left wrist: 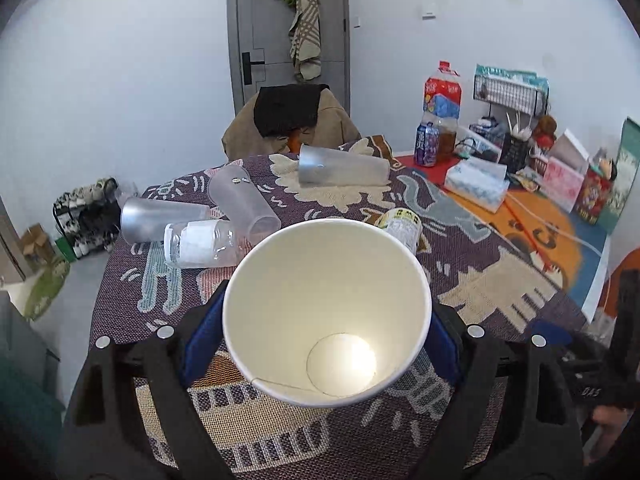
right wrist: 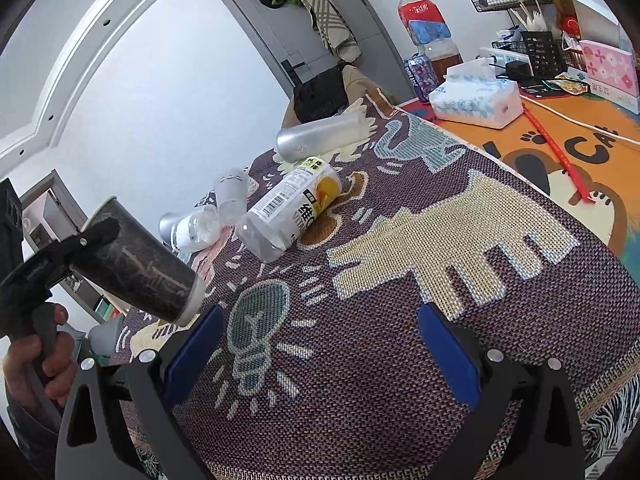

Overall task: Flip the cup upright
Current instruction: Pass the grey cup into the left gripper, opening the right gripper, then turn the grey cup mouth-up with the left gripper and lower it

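Note:
My left gripper is shut on a paper cup, white inside and dark outside. In the left wrist view I look into its open mouth. In the right wrist view the cup is held tilted above the table's left edge, base pointing down toward the cloth, with one left finger across its wall. My right gripper is open and empty, low over the patterned cloth.
Three frosted plastic cups lie on their sides. A clear bottle and a labelled bottle also lie on the cloth. Tissue pack, drink bottles and wire baskets stand at the back right.

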`<state>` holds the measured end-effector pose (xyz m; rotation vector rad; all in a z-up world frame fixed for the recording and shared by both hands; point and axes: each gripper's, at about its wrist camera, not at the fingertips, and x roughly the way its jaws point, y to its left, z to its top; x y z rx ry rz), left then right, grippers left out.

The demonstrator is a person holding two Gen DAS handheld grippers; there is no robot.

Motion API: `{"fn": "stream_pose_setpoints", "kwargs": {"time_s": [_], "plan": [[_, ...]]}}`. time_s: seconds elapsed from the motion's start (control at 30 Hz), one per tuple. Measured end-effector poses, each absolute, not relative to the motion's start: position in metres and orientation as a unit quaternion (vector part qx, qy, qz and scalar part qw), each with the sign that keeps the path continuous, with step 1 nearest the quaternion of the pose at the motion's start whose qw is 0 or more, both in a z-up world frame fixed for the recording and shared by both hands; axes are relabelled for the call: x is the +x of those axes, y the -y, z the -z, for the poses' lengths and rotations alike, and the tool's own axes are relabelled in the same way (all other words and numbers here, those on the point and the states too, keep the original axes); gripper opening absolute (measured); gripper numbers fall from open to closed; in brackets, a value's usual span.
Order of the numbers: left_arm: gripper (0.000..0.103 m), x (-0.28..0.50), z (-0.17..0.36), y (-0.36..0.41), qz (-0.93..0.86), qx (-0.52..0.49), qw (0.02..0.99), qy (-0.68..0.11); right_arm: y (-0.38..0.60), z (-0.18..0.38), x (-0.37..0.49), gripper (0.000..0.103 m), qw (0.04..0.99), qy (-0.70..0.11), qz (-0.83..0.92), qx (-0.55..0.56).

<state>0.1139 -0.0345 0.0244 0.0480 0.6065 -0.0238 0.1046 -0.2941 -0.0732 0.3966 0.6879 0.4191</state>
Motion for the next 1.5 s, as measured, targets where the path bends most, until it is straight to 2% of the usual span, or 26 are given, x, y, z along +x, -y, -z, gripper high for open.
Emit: {"fn": "stream_pose_setpoints", "kwargs": {"time_s": [0.23,0.43,0.47,0.5,0.53,1.5], "plan": [[0.085,0.121,0.002,0.051,0.017,0.054,0.945,-0.321,0.293,0.075,0.101,0.096,0.902,-0.334,-0.201,0.187],[0.086,0.118,0.002,0.059,0.025,0.062,0.945,-0.319,0.289,0.071,0.097,0.096,0.902,-0.331,-0.21,0.182],[0.088,0.116,0.001,0.059,0.028,0.062,0.946,-0.316,0.288,0.071,0.097,0.096,0.902,-0.33,-0.211,0.182],[0.097,0.114,-0.001,0.059,0.031,0.06,0.947,-0.313,0.287,0.07,0.096,0.096,0.902,-0.329,-0.213,0.18],[0.098,0.111,-0.003,0.058,0.034,0.055,0.95,-0.306,0.286,0.07,0.095,0.096,0.902,-0.329,-0.213,0.179],[0.098,0.016,-0.021,0.013,0.017,-0.007,0.973,-0.23,0.248,0.026,0.039,0.096,0.925,-0.273,-0.238,0.116]]}}
